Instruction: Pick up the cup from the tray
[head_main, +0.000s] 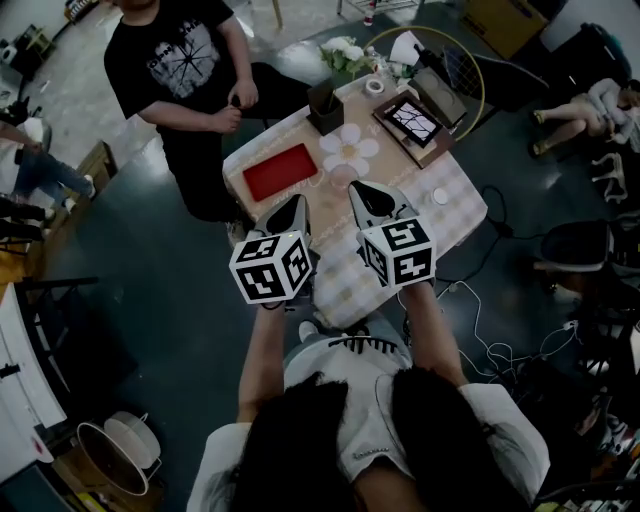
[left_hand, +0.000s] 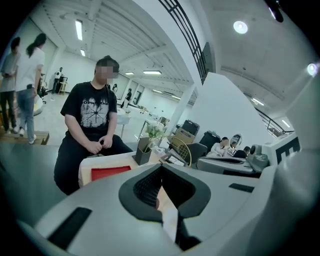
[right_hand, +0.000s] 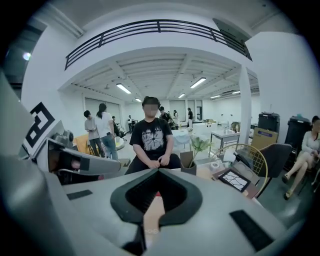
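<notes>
Both empty. Your left gripper (head_main: 293, 208) and right gripper (head_main: 366, 194) each have their fingers pressed tip to tip with nothing between them. They hang over the near edge of the checked-cloth table (head_main: 452, 214), on your side of the flat red rectangular tray (head_main: 281, 171).

The tray looks bare from the head view. The only cup-like item is a small pale pink round thing (head_main: 343, 178) just right of the tray and off it. Probably the cup, can't confirm.

**Risks**
- Go down with closed fingers and you'll shove or tip it instead of straddling it. Spread them first.
- It looks light, so a sideways knock could send it into the tray's rim.

**Around the tray**
- A white flower-shaped mat (head_main: 350, 148) sits just beyond the pink thing, right of the tray.
- A dark square planter (head_main: 325, 108) stands beyond the tray.
- A black framed picture (head_main: 413, 121) lies further right.
- A seated person in a black T-shirt (head_main: 175, 70) is on the tray's far left, hands near the table. Keep clear.

Nothing blocks the reach.
</notes>
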